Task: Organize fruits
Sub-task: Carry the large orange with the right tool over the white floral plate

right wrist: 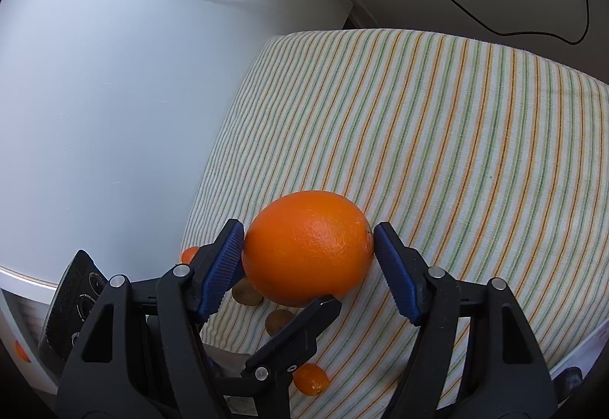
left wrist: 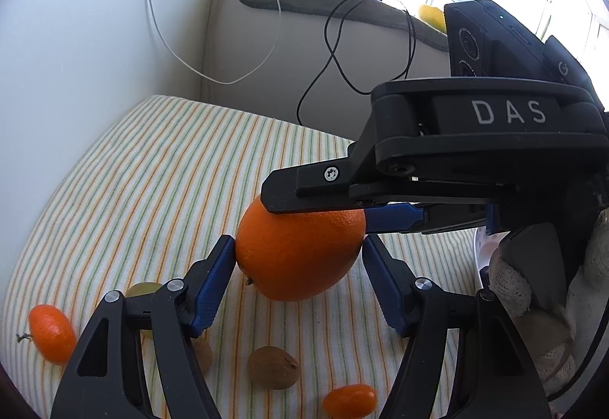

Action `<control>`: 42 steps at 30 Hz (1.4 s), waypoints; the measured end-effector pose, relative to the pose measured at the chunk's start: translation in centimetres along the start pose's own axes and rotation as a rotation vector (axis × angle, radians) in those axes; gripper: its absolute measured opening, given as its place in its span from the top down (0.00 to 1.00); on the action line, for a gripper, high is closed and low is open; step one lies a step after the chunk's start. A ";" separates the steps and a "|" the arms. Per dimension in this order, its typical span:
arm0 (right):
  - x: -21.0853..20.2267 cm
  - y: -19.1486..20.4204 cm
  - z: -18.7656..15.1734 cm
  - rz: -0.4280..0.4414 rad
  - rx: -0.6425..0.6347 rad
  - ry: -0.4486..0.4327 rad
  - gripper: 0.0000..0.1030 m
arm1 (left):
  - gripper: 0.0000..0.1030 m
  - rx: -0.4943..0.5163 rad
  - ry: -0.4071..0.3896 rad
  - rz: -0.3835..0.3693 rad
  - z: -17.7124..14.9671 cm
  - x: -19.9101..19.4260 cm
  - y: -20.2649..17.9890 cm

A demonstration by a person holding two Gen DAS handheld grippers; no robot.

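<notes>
Left wrist view: left claw (left wrist: 298, 250) and right claw (left wrist: 323, 211) both grip the large round orange (left wrist: 300, 266), above striped cloth (left wrist: 152, 171).

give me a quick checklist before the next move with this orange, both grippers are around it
1. Right gripper pads on the orange: ok, one at each end.
2. Left gripper pads on the orange: ok, both at its sides.
3. Only one gripper holding: not ok, both clamp it.
4. Grippers clear of each other: cannot tell, their fingers cross closely at the orange.
5. Orange lifted off the striped cloth: cannot tell.
6. Set-down space nearby: not ok, a brown fruit and a kumquat lie close.
</notes>
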State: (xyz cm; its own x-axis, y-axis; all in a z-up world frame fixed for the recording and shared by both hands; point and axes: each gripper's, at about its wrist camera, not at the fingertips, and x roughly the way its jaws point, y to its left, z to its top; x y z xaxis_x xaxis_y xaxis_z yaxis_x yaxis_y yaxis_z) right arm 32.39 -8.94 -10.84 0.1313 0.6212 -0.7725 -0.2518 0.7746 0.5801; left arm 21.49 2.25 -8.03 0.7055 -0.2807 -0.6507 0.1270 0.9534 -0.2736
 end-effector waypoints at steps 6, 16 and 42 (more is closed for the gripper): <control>-2.5 0.2 -0.4 -0.007 -0.027 -0.031 0.29 | 0.34 0.027 -0.027 -0.016 0.4 -1.1 -1.8; -8.4 -1.9 -1.6 -0.026 -0.015 -0.083 0.29 | 0.34 0.087 -0.052 -0.075 0.4 -1.8 -6.6; -16.7 -6.9 -8.6 -0.113 0.031 -0.126 0.29 | 0.34 0.182 0.022 -0.212 -2.8 -1.4 -14.9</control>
State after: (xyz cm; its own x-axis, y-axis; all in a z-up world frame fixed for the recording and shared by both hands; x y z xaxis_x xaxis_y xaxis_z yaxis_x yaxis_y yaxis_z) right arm 23.69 -25.67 -4.17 0.2763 0.5386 -0.7960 -0.1994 0.8423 0.5007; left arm 16.68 -11.88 -5.00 0.6352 -0.4761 -0.6082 0.3945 0.8769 -0.2745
